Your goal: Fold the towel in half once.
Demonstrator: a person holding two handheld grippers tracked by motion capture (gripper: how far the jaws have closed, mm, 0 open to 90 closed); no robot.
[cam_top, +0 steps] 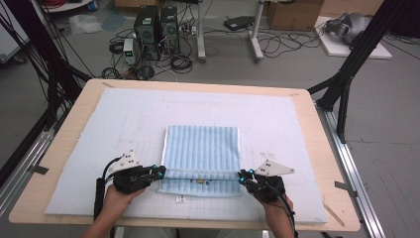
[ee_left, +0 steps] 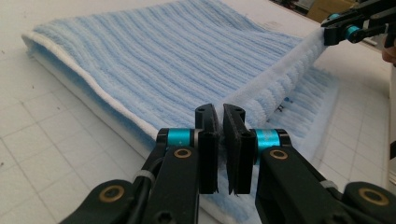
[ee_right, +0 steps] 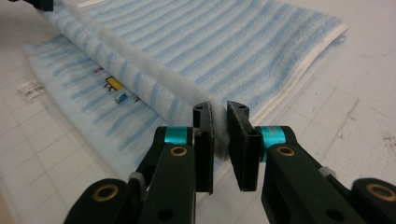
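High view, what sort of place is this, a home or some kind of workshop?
Most likely a lab or workshop: computer towers and loose cables sit on the floor, and a padded table holds a blue towel.

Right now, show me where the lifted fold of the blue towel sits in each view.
High view: the lifted fold runs across the towel's near part, between the left gripper and right gripper.
Left gripper view: it climbs from the jaws toward the upper right.
Right gripper view: it climbs from the jaws toward the upper left.
Shared landmark: the towel's small coloured print.
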